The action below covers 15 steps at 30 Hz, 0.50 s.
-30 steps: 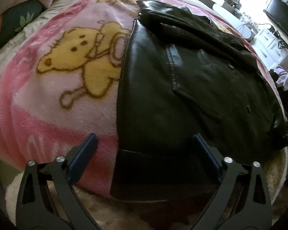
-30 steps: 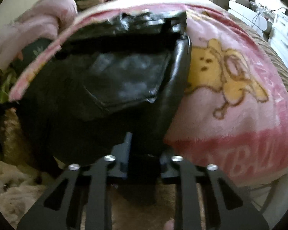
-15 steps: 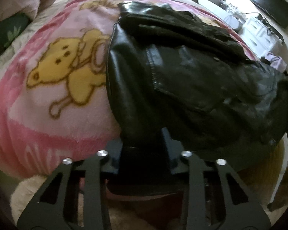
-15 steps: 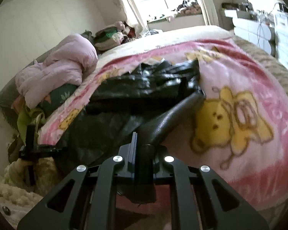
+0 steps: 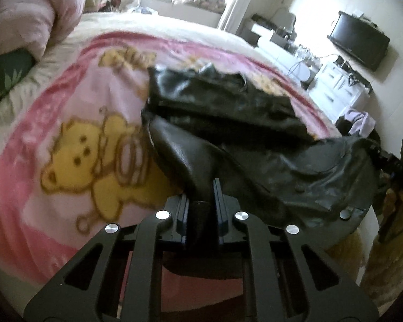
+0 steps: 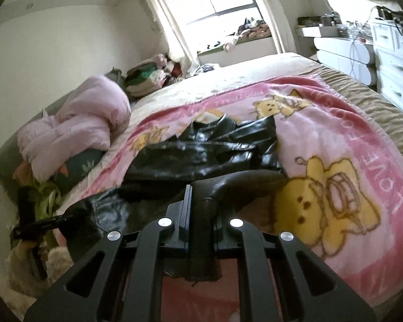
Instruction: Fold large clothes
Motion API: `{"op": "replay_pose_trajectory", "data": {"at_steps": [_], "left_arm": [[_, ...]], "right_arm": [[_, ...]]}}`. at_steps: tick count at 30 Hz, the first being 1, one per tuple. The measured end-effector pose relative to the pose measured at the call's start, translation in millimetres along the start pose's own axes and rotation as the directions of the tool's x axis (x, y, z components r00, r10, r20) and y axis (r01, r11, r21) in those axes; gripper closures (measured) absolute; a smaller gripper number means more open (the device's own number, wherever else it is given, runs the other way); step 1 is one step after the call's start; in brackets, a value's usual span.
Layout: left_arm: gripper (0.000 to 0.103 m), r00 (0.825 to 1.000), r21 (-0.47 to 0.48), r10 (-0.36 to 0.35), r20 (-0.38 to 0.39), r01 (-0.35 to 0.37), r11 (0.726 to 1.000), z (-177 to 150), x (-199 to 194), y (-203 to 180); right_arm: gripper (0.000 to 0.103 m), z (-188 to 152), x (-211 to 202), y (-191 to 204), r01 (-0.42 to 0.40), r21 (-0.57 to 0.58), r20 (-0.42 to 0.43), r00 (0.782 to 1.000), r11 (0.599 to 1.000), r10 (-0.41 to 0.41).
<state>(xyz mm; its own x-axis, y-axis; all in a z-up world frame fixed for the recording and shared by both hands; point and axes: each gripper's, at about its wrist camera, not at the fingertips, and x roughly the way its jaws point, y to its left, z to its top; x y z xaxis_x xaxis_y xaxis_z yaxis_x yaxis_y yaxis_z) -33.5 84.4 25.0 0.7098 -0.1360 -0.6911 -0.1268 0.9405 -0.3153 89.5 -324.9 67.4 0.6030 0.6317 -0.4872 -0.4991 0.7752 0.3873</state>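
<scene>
A black leather jacket (image 5: pixel 228 112) lies crumpled on a pink blanket with yellow bears (image 5: pixel 67 112) spread over the bed. My left gripper (image 5: pixel 200 187) has its jaws closing on the jacket's near hem, a fold of leather pinched between the pads and lifted off the blanket. My right gripper (image 6: pixel 201 190) is shut on the hem's other corner, the jacket (image 6: pixel 201 147) stretching away from it across the blanket (image 6: pixel 335 139). The hem hangs slack between the two grippers. Each gripper shows at the edge of the other's view.
A bundled pale pink duvet (image 6: pixel 80 118) and a pile of clothes (image 6: pixel 145 77) sit at the bed's head. White drawers (image 6: pixel 395 61) and a wall television (image 5: pixel 360 43) stand to the right of the bed. A shaggy rug (image 6: pixel 27 268) lies below the bed's edge.
The left gripper went from wide open around the hem to shut on it. Both grippers rose and tilted up, lifting the jacket's hem off the blanket and bunching the leather.
</scene>
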Motion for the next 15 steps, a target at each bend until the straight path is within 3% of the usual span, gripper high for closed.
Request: {"op": "replay_pose_trajectory", "data": {"at_steps": [5,15], "left_arm": [[0.095,0.999,-0.011,-0.007,0.053,0.008,1.000,22.8,-4.0,1.1],[0.095,0.995,-0.005,-0.008,0.101,0.008,1.000,57.3,-3.1,-1.3]], "right_arm": [[0.093,13.0,-0.2,-7.9,0.015,0.068,0.043,0.999,0.998,-0.018],[0.093,36.0,12.1,-2.5,0.056,0.076,0.082,0.995,0.996,-0.062]]}}
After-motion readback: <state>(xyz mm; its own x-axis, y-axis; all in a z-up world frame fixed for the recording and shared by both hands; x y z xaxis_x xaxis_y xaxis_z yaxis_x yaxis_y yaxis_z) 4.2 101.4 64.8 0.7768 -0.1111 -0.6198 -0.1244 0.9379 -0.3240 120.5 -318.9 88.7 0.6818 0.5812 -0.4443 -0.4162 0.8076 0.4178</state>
